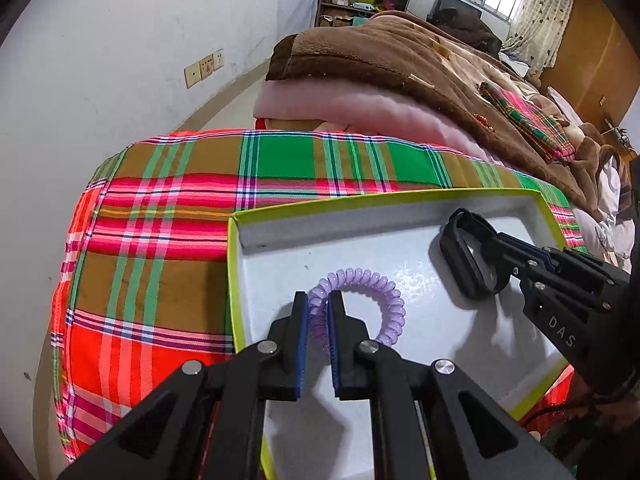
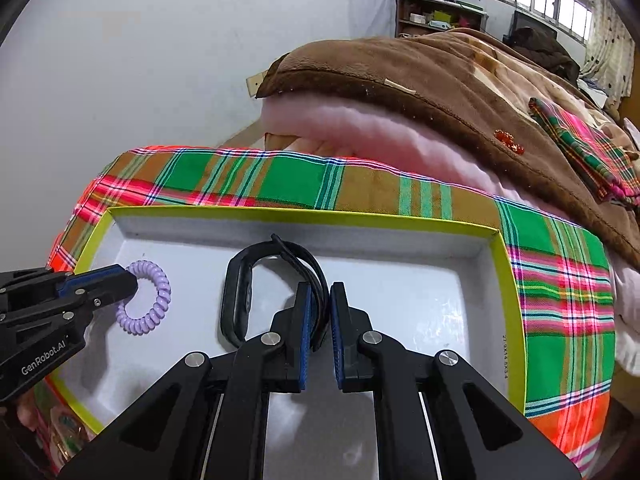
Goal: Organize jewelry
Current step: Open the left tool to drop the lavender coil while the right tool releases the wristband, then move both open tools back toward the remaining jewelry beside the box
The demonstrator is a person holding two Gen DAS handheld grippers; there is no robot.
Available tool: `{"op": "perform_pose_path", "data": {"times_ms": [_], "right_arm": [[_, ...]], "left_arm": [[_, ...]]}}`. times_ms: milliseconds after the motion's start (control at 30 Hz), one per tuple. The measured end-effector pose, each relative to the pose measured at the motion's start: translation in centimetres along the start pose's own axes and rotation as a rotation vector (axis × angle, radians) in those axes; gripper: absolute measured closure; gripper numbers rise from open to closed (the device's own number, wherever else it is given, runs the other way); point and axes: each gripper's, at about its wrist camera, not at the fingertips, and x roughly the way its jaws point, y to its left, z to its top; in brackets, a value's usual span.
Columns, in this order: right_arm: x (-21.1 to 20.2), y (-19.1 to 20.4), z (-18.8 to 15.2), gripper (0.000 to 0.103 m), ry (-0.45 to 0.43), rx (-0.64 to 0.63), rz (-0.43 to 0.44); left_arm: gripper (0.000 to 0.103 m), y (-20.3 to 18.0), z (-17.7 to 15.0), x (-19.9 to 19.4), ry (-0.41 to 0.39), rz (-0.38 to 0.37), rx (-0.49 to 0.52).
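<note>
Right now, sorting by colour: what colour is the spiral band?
Pale purple spiral band, clearest in the right wrist view.

tray right half bare, blankets behind

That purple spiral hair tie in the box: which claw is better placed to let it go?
Left. The left claw is shut on the purple spiral hair tie, low inside the white, yellow-rimmed box. The right claw grips the black wristband.
</note>
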Motion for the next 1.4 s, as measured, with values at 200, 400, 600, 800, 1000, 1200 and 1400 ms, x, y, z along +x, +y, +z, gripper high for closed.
{"op": "perform_pose_path", "data": {"times_ms": [200,400,600,800,1000,1200,1400], "right_arm": [[-0.1,0.0,0.1,0.092,-0.006,0.006,-0.004],[-0.5,0.0,0.2,0.087,-0.021,0.008,-0.006],[-1.5,0.0,0.1,0.078,-0.044,0.025,0.002],[-3.2,0.3,-0.4,0.077,-0.073,0.031,0.015],[-5.8,0.9,-1.1,0.074,-0.115,0.031,0.028],[-8.7,1.6,-2.7,0.065,-0.157,0.026,0.05],[-11.5,1.9,-5.6,0.065,-0.187,0.016,0.062]], "left_arm": [[0.092,0.2,0.1,0.1,0.006,-0.007,-0.007],[0.085,0.0,0.1,0.0,0.004,-0.019,-0.003],[0.066,0.0,-0.1,-0.9,-0.019,-0.011,-0.008],[0.056,0.0,-0.5,-2.8,-0.054,-0.008,-0.014],[0.054,-0.1,-1.3,-5.6,-0.111,0.009,-0.018],[0.05,-0.2,-2.9,-8.3,-0.153,-0.004,-0.035],[0.044,0.5,-5.3,-10.6,-0.192,-0.029,-0.061]]}}
